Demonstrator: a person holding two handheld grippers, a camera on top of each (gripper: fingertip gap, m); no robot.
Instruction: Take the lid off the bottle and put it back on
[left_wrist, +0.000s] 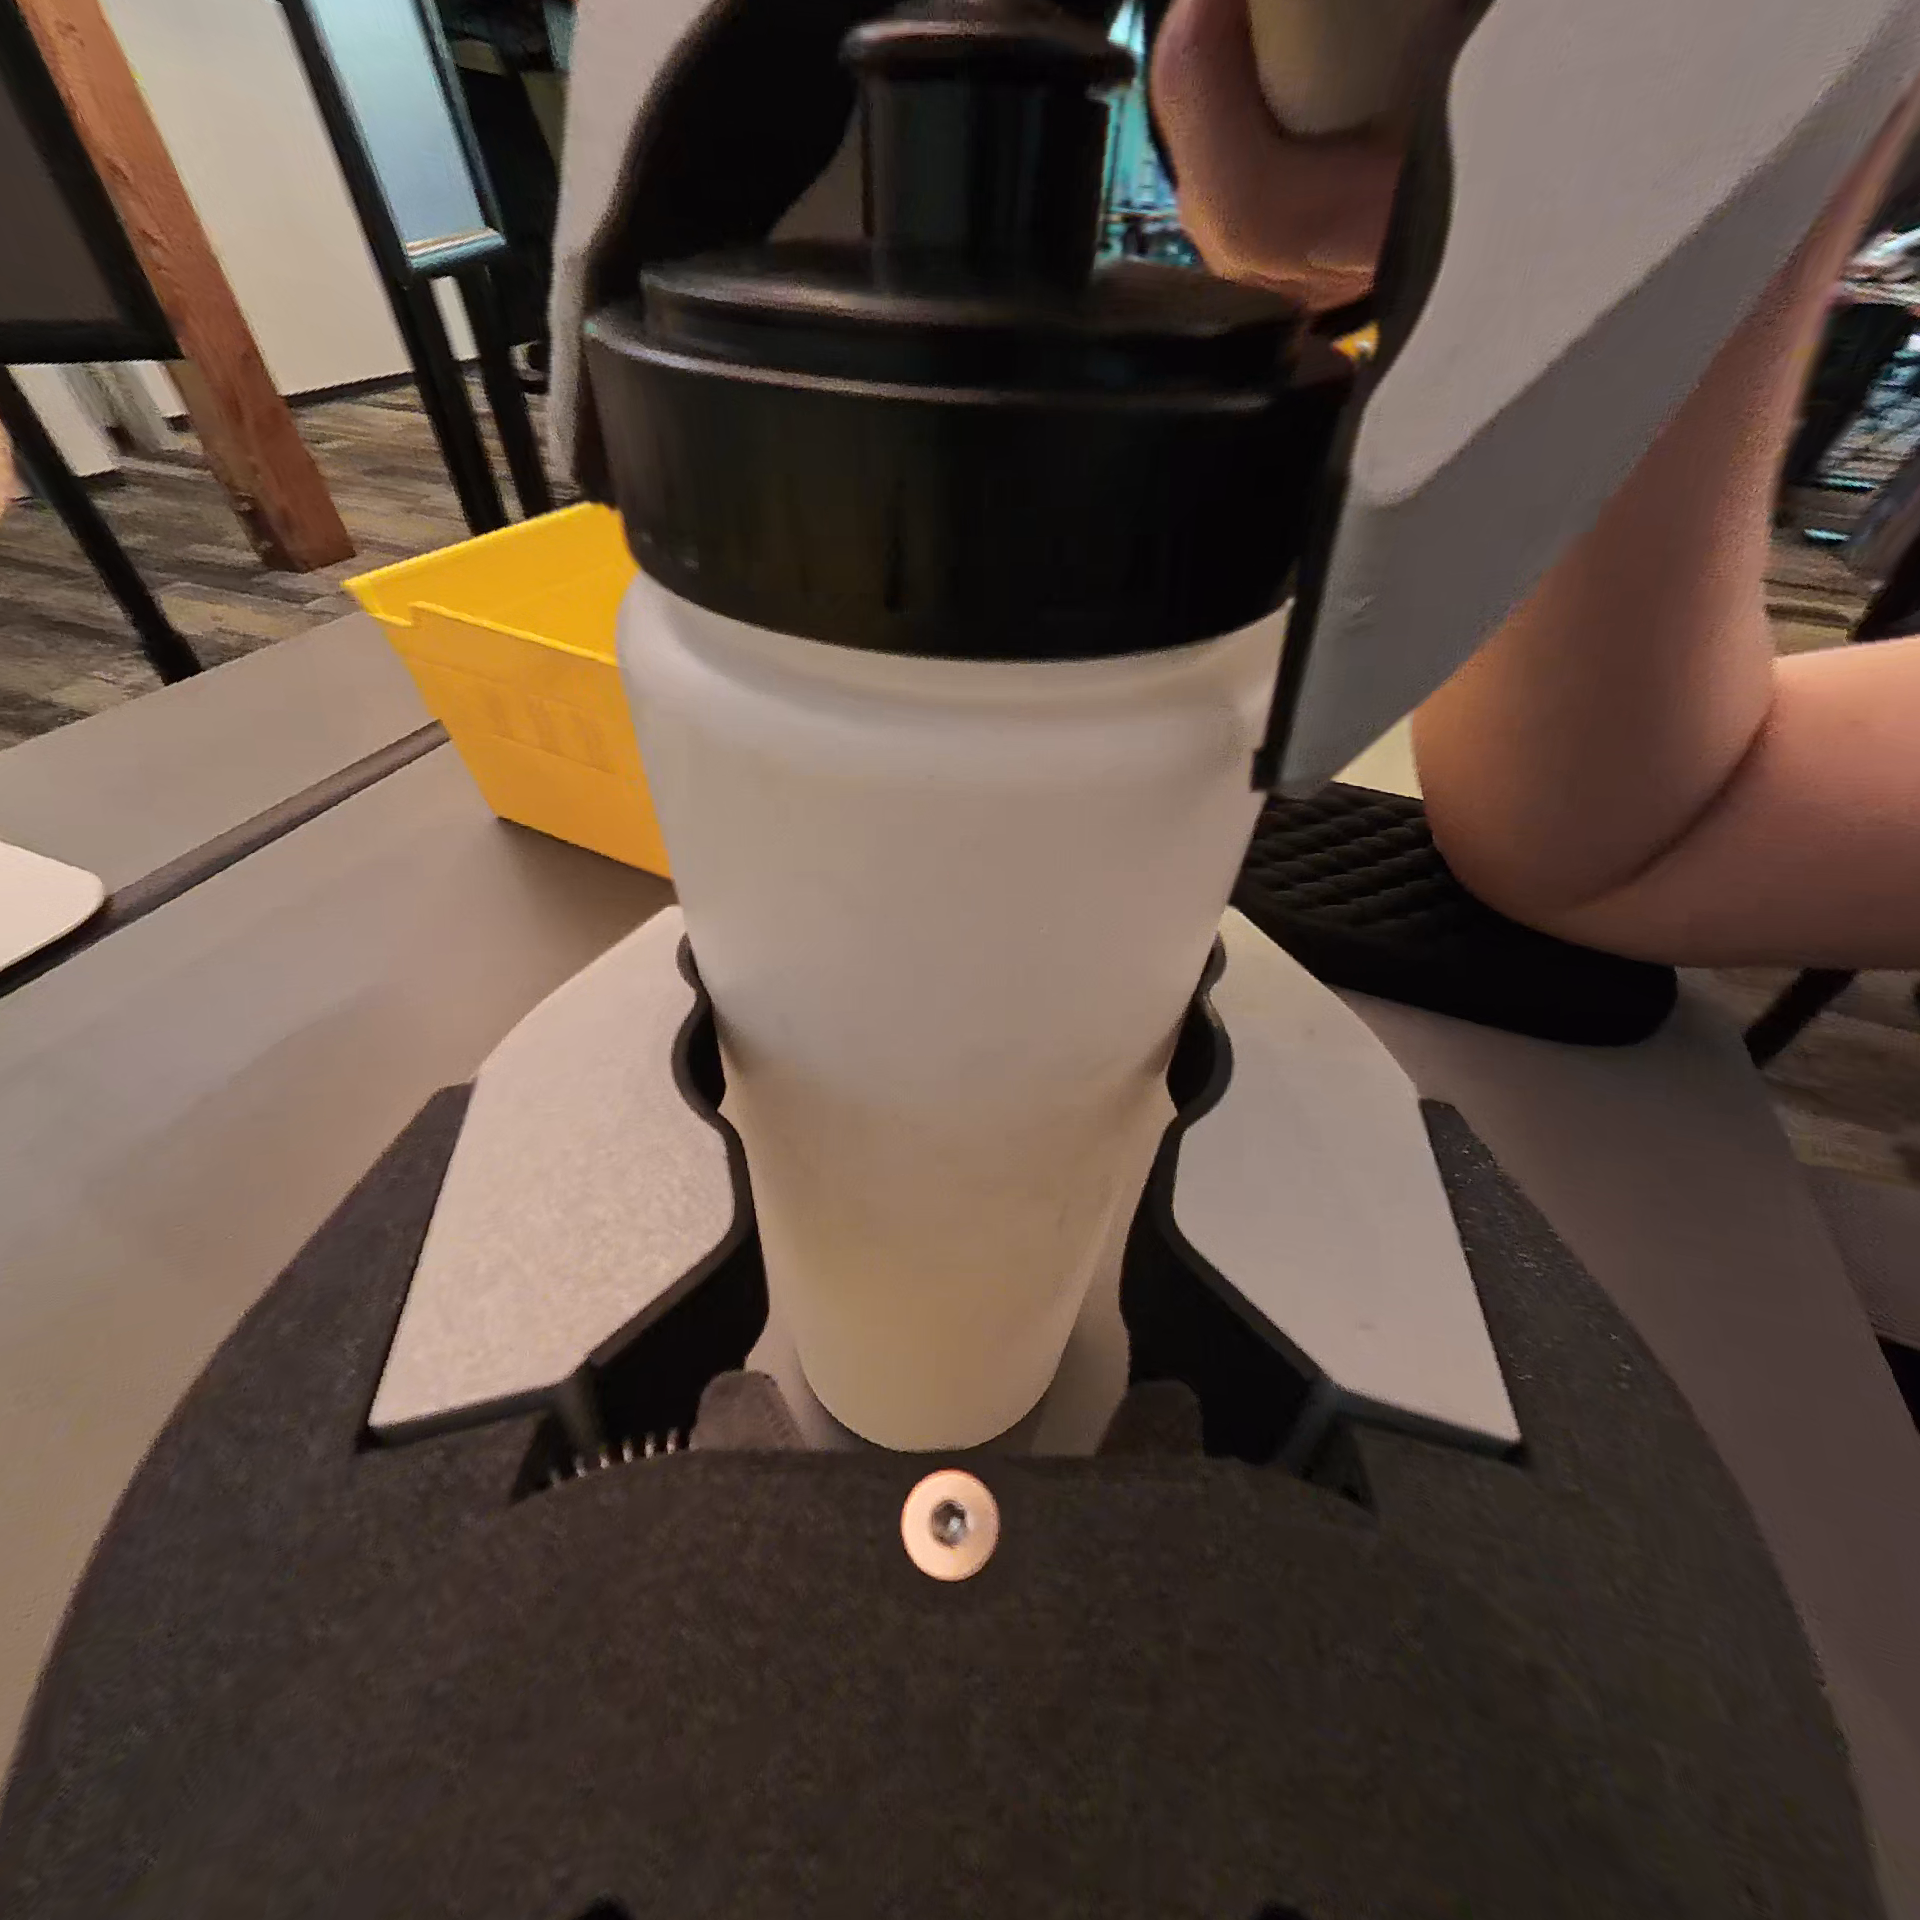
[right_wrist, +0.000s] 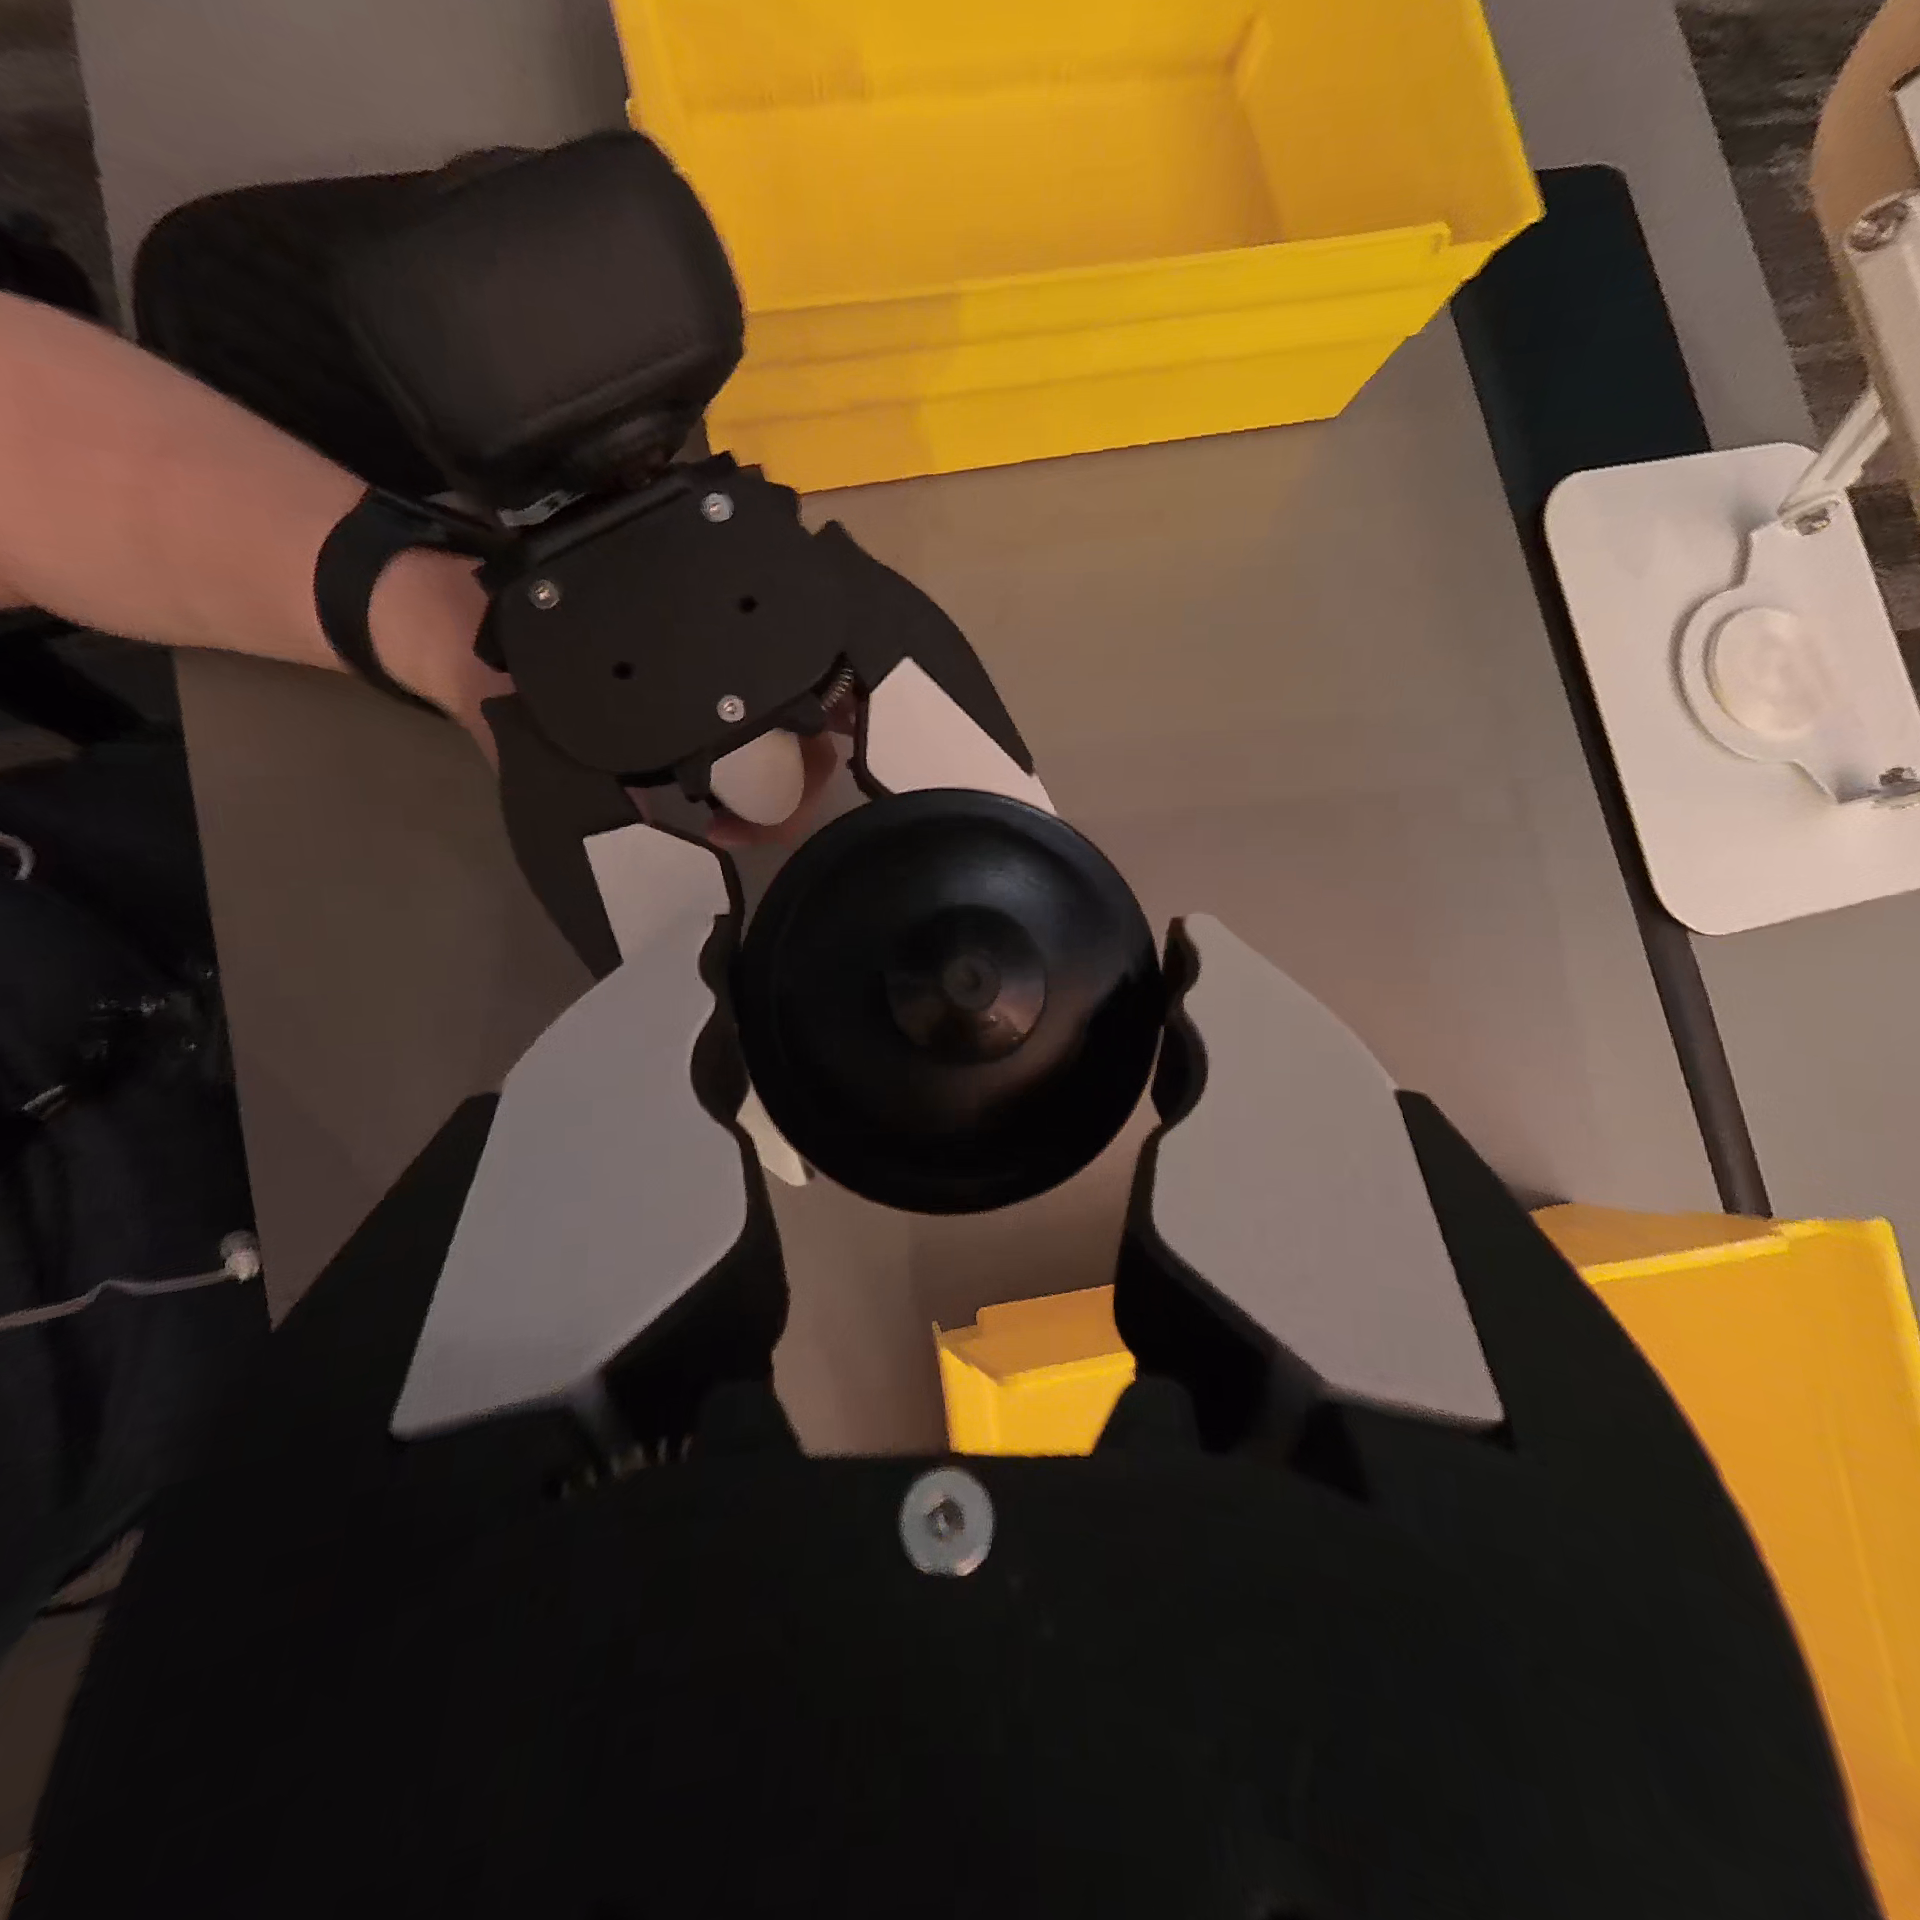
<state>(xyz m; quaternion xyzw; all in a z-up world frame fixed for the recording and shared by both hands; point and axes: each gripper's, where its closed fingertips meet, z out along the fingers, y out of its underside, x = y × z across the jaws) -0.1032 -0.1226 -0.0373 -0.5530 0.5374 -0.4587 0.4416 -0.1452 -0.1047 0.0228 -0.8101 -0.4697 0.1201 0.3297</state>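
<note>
The left gripper (left_wrist: 951, 1049) is closed on the white bottle (left_wrist: 951, 935), its two fingers pressing on the lower body from both sides, and the bottle stands upright on the grey worktop (left_wrist: 260, 987), away from its edges. The black lid (left_wrist: 956, 488) sits on the neck of the bottle, with a spout standing up from its middle. The right gripper (right_wrist: 951, 1023) comes from above, and its fingers (right_wrist: 1184, 1023) are set around the rim of the lid, touching it on both sides, so it holds the lid. The left wrist view shows the bottle from the side, with a yellow bin (left_wrist: 530, 675) behind it to the left and a black pad (left_wrist: 1382, 914) to the right under a bare forearm. The right wrist view looks straight down on the lid; it alone shows the second yellow bin (right_wrist: 1766, 1455) at the near right and a white stand base (right_wrist: 1714, 675) at the right edge of the worktop.
</note>
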